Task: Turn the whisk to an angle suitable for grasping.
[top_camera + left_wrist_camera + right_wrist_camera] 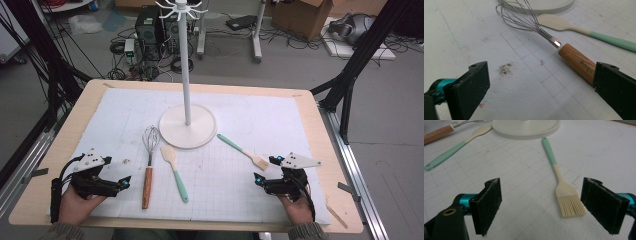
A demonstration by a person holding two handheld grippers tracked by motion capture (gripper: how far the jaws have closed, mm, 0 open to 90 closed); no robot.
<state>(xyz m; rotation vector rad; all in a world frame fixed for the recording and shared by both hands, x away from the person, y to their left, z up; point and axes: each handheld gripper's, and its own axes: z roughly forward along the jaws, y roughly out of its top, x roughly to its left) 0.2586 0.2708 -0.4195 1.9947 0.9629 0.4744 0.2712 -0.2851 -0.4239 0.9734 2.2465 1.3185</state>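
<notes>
Left hand-held gripper (pixel 125 181) wide open, empty, whisk (pixel 148 167) at its 2 o'clock. Right hand-held gripper (pixel 265 170) wide open, empty, pastry brush (pixel 245 152) at 12.

**Readable markings: one, partial**

Whisk (pixel 554 42), wooden handle: dark printed lettering runs along the grip, seen in the left gripper view. The near end of the word is cut off by the black jaw in front of it. What shows looks like a brand word, but the letters are slanted and blurred; cannot be read with certainty.

White mat (pixel 280 125) on the table: faint printed grid lines, no numbers or letters legible.

Spatula (pixel 449 151), brush (pixel 560 182), stand base (pixel 526 128): no legible markings.
</notes>
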